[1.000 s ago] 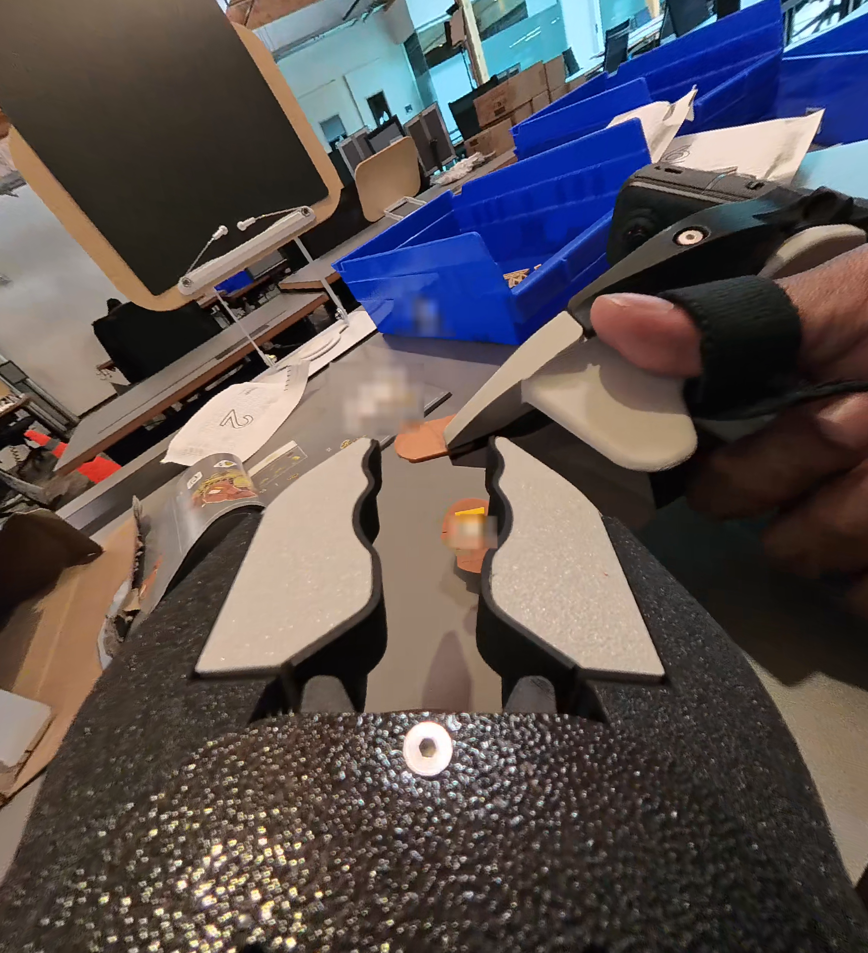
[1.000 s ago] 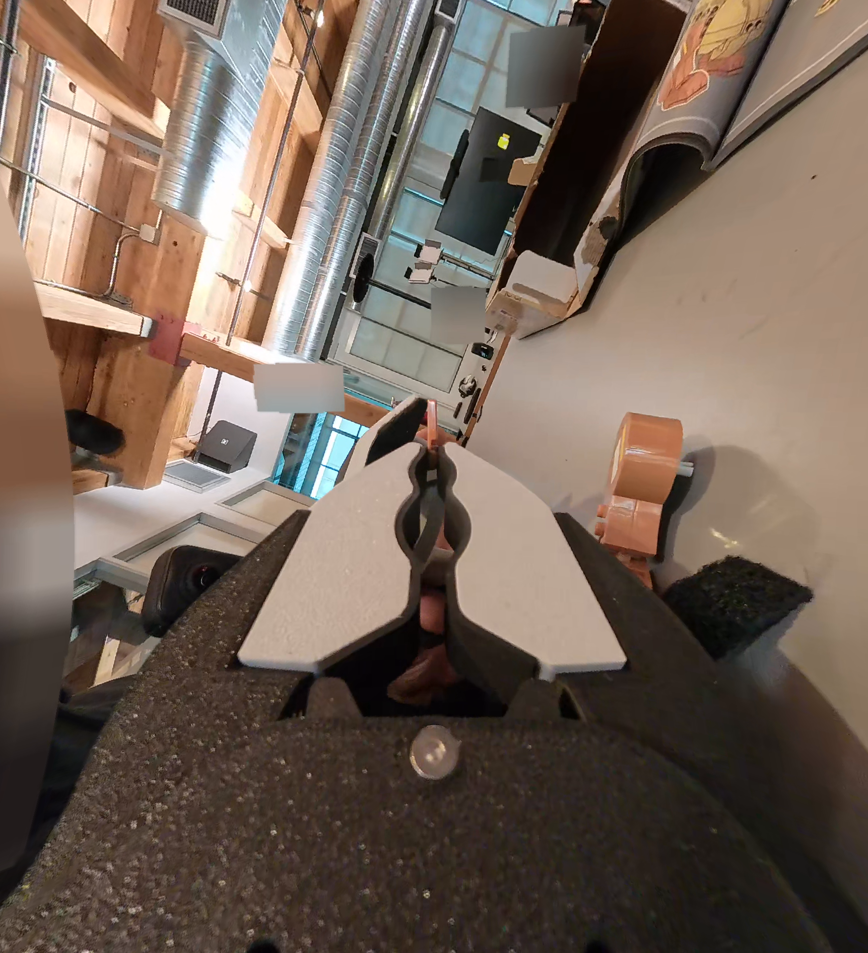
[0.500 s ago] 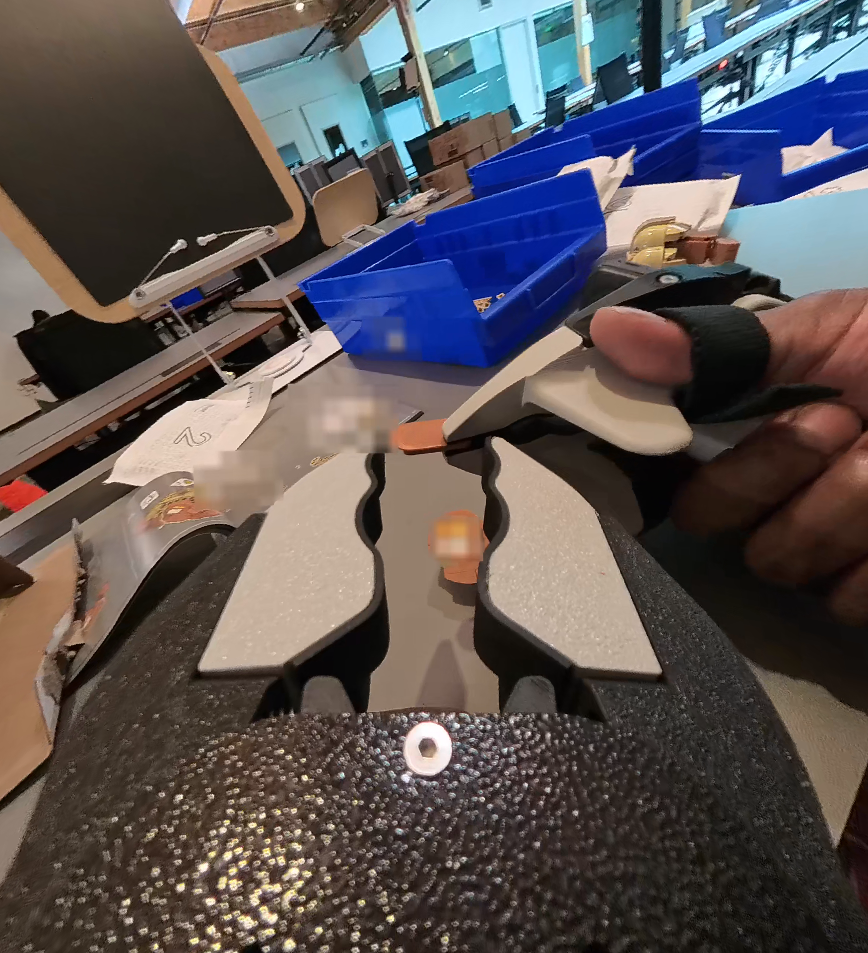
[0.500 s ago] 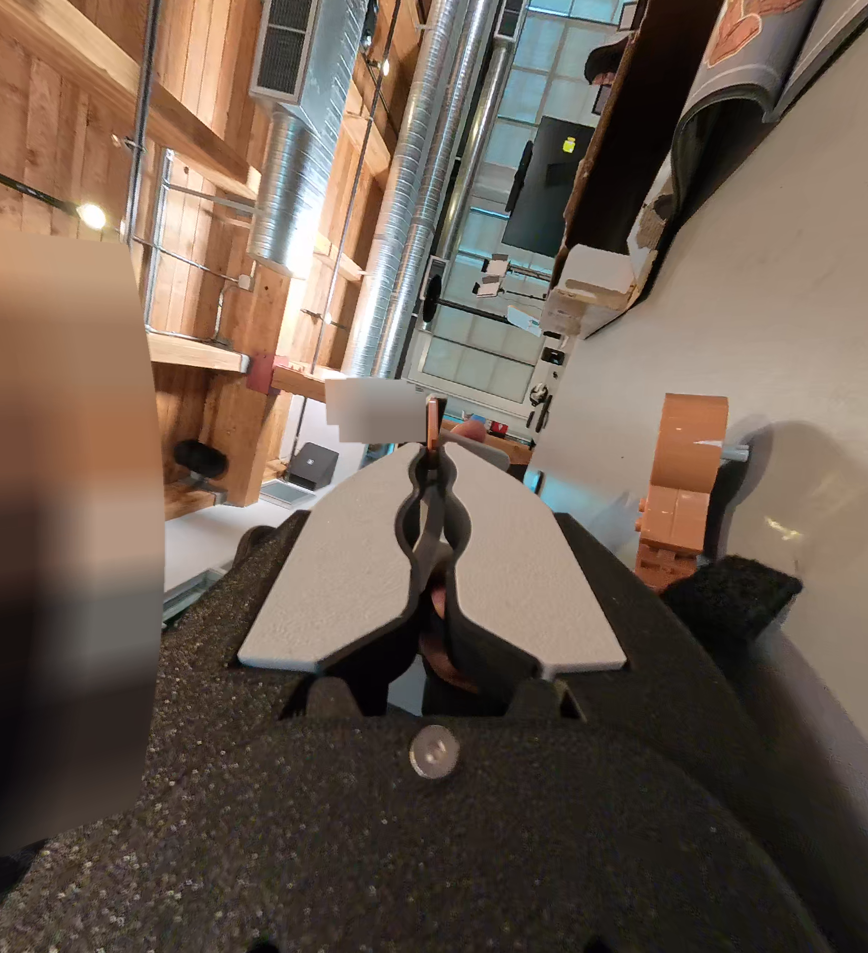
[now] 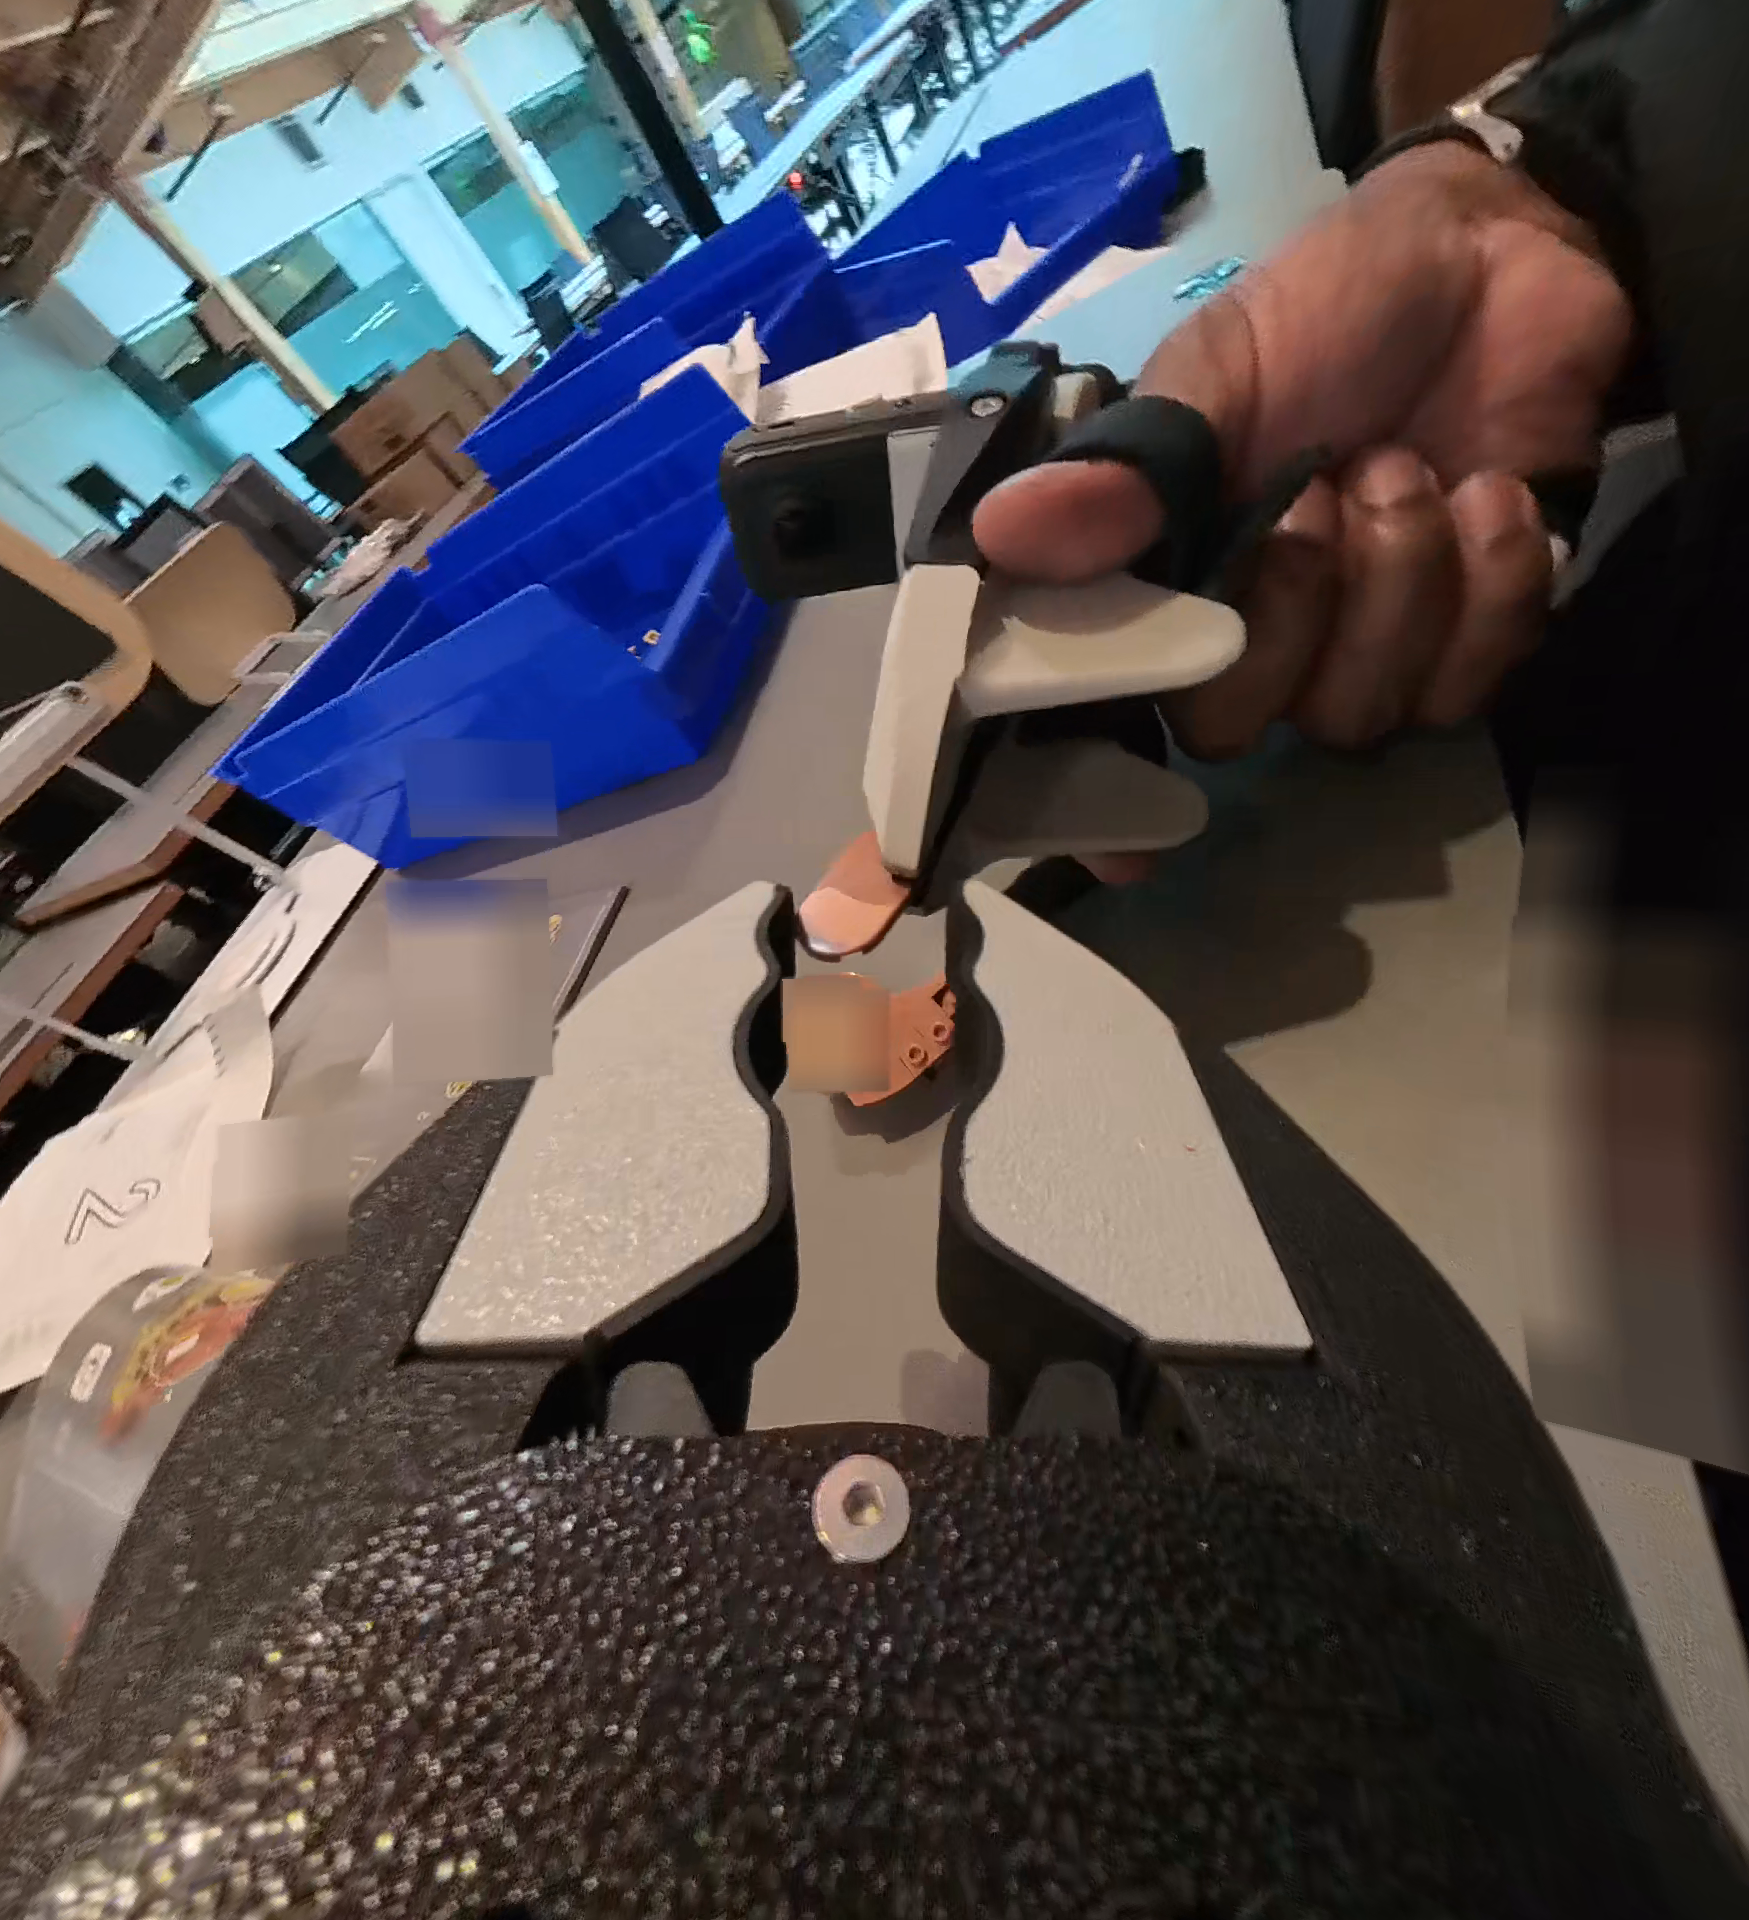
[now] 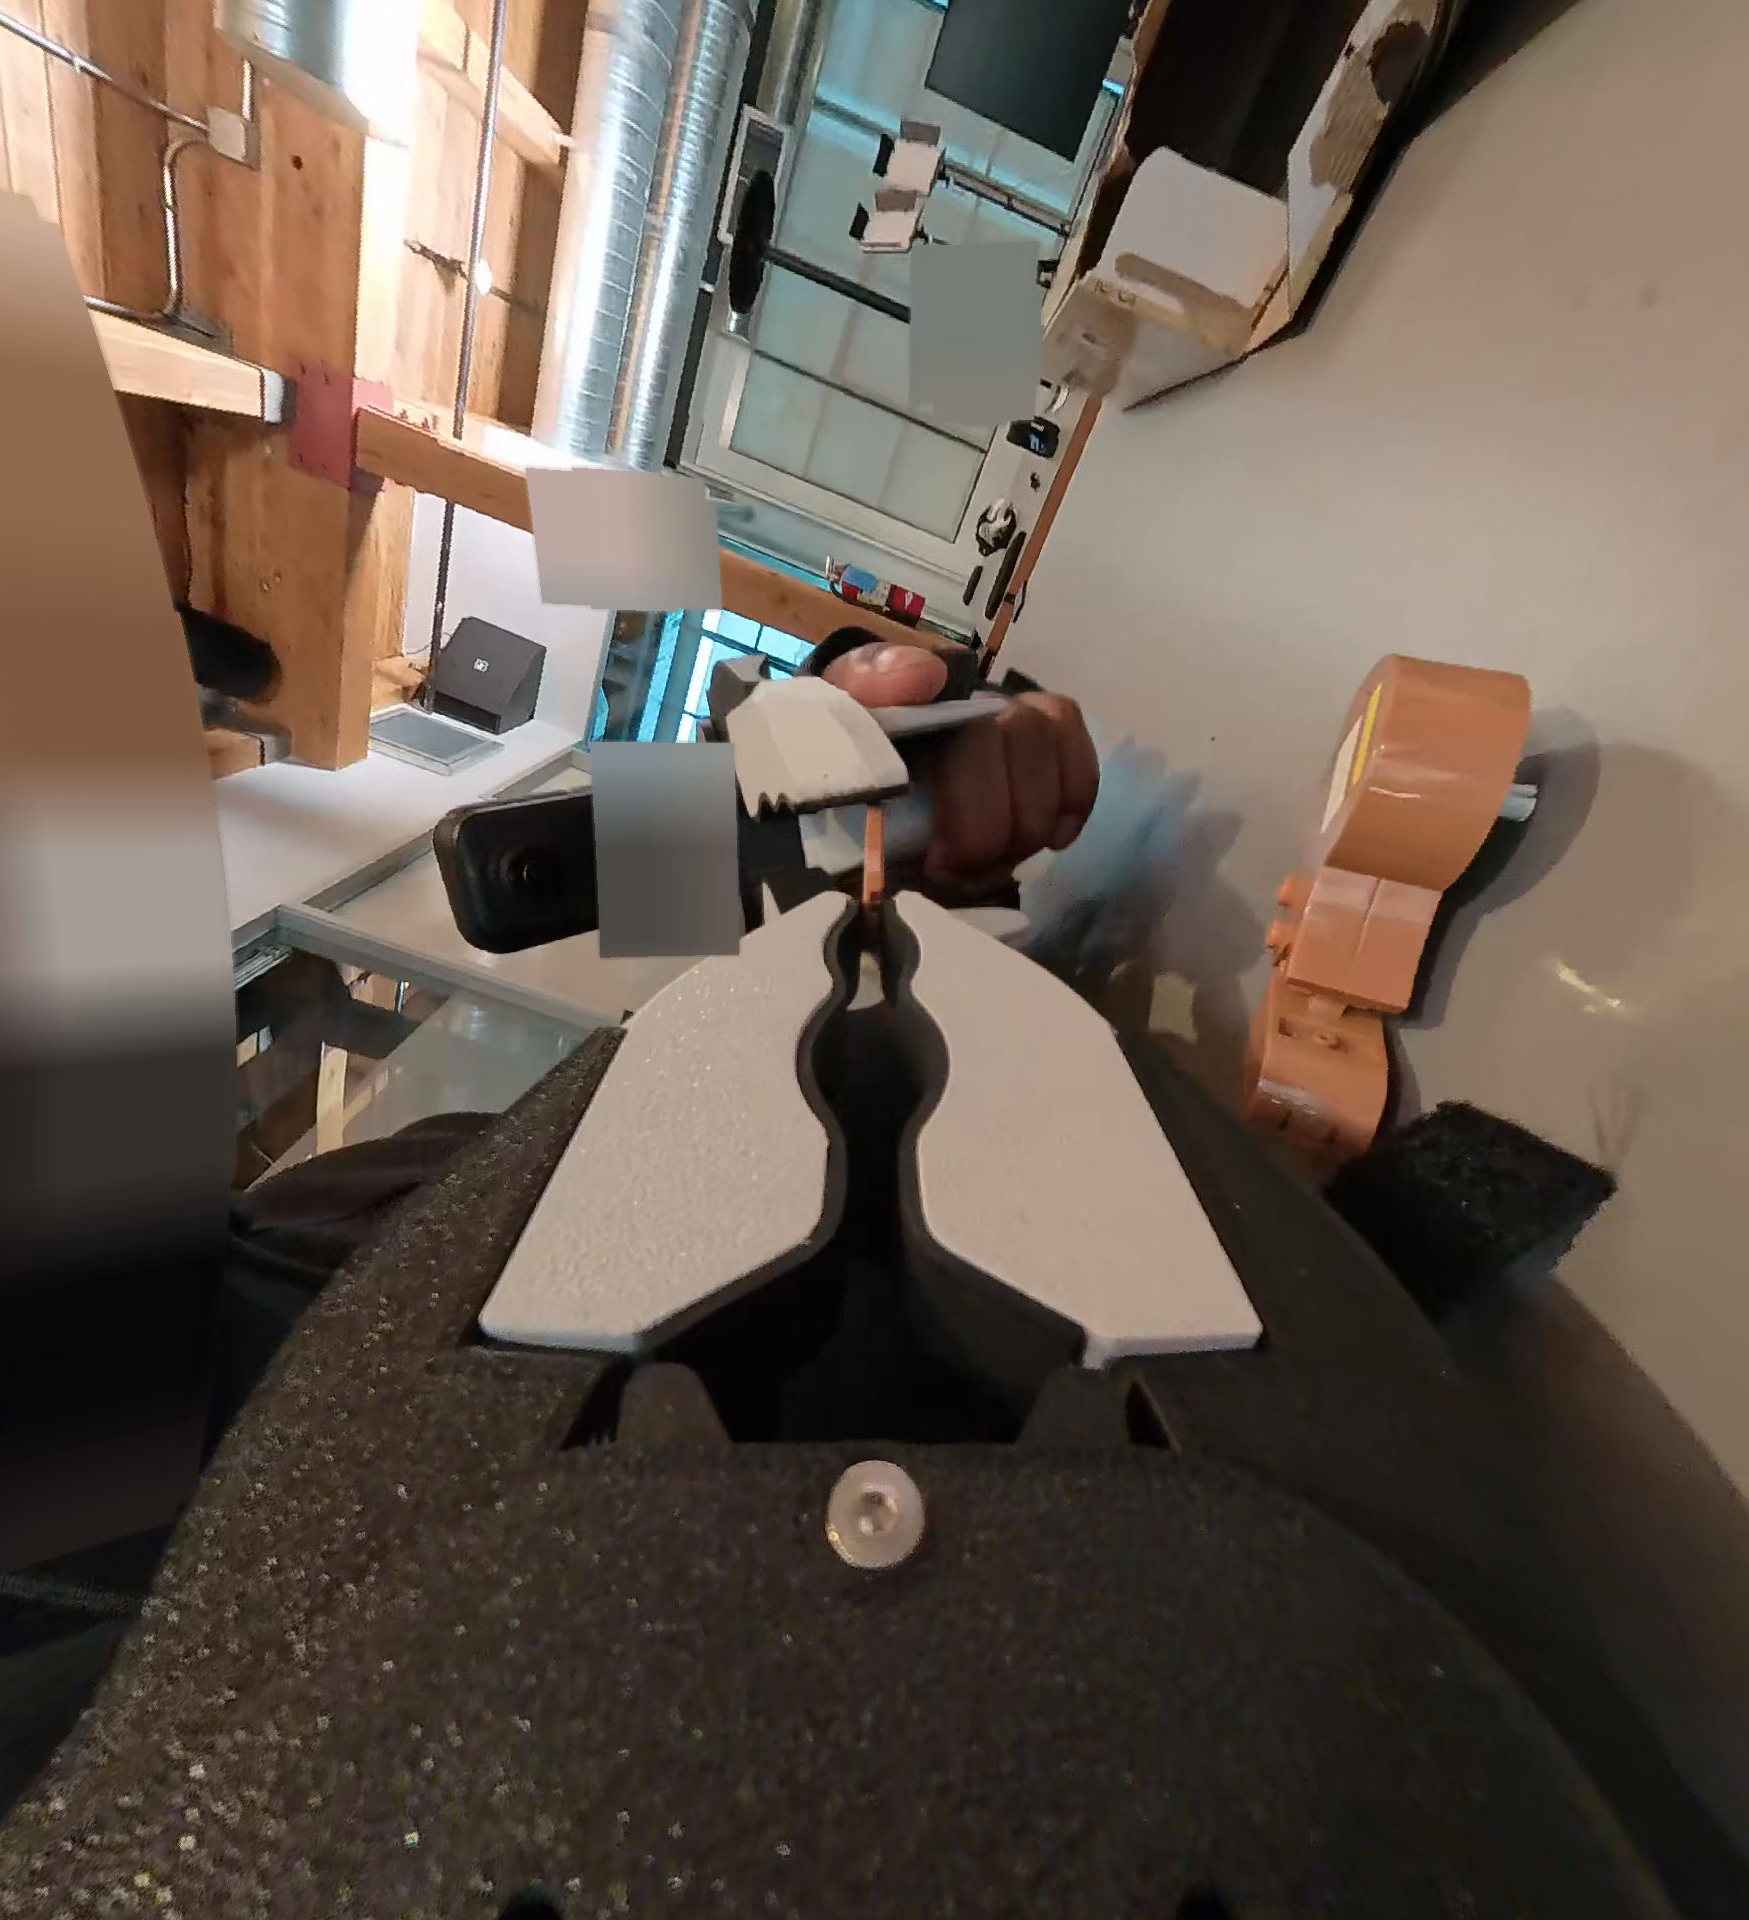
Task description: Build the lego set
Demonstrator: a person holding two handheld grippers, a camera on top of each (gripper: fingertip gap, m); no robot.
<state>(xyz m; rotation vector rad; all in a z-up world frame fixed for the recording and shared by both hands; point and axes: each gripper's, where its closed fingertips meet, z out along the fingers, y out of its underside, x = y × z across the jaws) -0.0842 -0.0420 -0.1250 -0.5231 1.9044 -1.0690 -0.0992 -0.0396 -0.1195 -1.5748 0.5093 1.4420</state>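
The right gripper is clenched on one thin orange plate, just ahead of the left gripper. That one's fingers stand apart, unclamped, with one orange brick figure on the table between them; three blue bins lie beyond.

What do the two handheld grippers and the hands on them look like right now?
Each gripper, left and right, has a black pebbled body with one silver screw and two pale grey fingers with wavy black-lined inner edges. A black camera is mounted on the right one. The hand wears a black thumb band, dark sleeve and metal wristband.

Grey table, blue bins behind, timber wall, silver ducts, glazed windows.
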